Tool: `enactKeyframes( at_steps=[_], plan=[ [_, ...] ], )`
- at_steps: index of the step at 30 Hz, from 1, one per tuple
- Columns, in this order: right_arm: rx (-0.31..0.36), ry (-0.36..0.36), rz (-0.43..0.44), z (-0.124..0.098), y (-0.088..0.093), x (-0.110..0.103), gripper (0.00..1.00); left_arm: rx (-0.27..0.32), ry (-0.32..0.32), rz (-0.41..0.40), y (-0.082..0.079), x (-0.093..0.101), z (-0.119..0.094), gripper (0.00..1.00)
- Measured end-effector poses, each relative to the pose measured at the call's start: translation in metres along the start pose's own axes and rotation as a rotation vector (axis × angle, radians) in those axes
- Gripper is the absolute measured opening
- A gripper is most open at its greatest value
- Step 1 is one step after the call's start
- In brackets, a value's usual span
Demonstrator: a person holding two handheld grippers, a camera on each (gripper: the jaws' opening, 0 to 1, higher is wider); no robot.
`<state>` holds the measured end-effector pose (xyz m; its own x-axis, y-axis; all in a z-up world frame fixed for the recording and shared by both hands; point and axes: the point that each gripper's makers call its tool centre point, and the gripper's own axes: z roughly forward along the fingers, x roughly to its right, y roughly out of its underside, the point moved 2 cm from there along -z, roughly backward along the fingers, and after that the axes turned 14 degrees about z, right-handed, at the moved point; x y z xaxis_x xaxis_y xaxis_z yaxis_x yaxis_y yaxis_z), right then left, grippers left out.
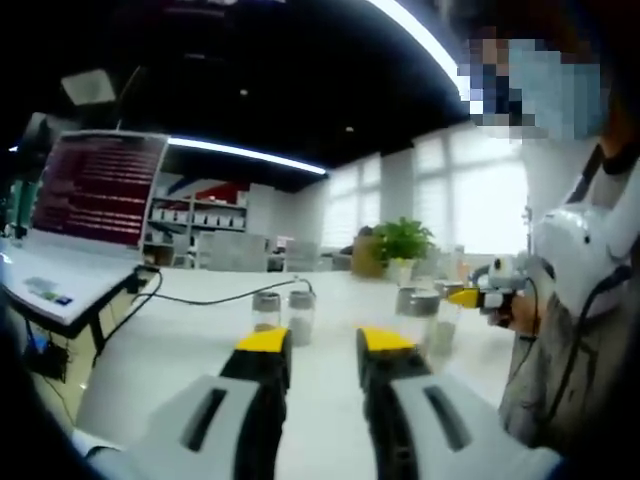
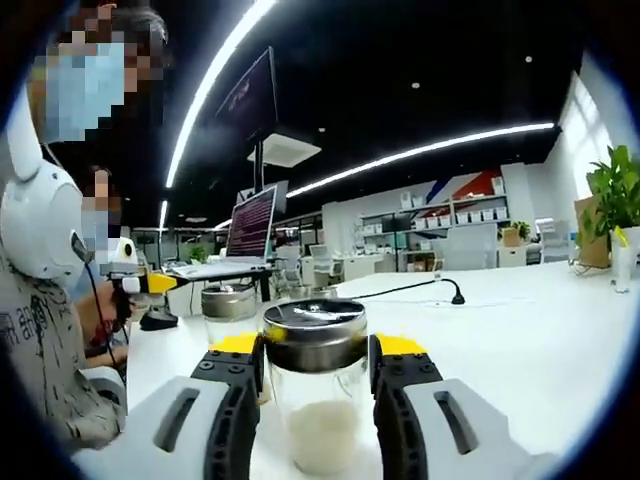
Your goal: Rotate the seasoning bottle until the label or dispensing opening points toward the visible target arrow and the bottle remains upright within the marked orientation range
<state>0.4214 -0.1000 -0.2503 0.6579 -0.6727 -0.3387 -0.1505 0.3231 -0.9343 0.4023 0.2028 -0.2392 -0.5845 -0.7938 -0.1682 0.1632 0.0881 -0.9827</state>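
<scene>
A glass seasoning bottle [image 2: 315,400] with a metal lid and white powder in its base stands upright on the white table [image 2: 540,330]. My right gripper [image 2: 316,350] is shut on it, one yellow-tipped jaw pressed against each side just under the lid. A second lidded bottle [image 2: 228,308] stands behind it to the left. My left gripper [image 1: 325,345] hangs open above the table with nothing between its jaws. Ahead of it stand two small bottles [image 1: 282,315]. Further right is another bottle [image 1: 418,312], with the right gripper [image 1: 468,297] beside it in a person's hand.
An open laptop [image 1: 95,190] sits on a stand at the table's left edge, and a black cable [image 1: 210,298] runs from it across the table. A potted plant [image 1: 402,240] stands at the far side. The person [image 1: 580,330] stands close on the right.
</scene>
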Motion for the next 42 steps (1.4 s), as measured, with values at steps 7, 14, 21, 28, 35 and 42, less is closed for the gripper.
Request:
enactKeyframes(
  at_steps=[7, 14, 21, 28, 35, 42],
  plan=[
    [-0.109, -0.285, 0.187, -0.005, -0.012, 0.003, 0.71, 0.013, 0.009, -0.014, 0.005, 0.006, 0.007, 0.28],
    [-0.301, -0.477, 0.053, 0.012, 0.0, 0.0, 0.62, 0.004, 0.014, -0.006, 0.002, 0.009, -0.003, 0.28],
    [-0.343, -0.577, 0.053, 0.015, 0.009, -0.007, 0.51, 0.008, -0.014, -0.013, 0.0, 0.003, -0.012, 0.28],
    [-0.307, -0.585, 0.005, 0.011, 0.008, -0.004, 0.44, 0.011, -0.02, -0.025, 0.002, 0.004, -0.008, 0.27],
    [-0.306, -0.535, -0.068, 0.004, 0.006, 0.004, 0.43, 0.013, -0.018, -0.03, 0.003, 0.008, -0.004, 0.27],
    [-0.286, -0.49, -0.073, 0.001, 0.006, 0.009, 0.43, 0.02, -0.018, -0.04, 0.002, 0.007, -0.004, 0.27]
  ],
)
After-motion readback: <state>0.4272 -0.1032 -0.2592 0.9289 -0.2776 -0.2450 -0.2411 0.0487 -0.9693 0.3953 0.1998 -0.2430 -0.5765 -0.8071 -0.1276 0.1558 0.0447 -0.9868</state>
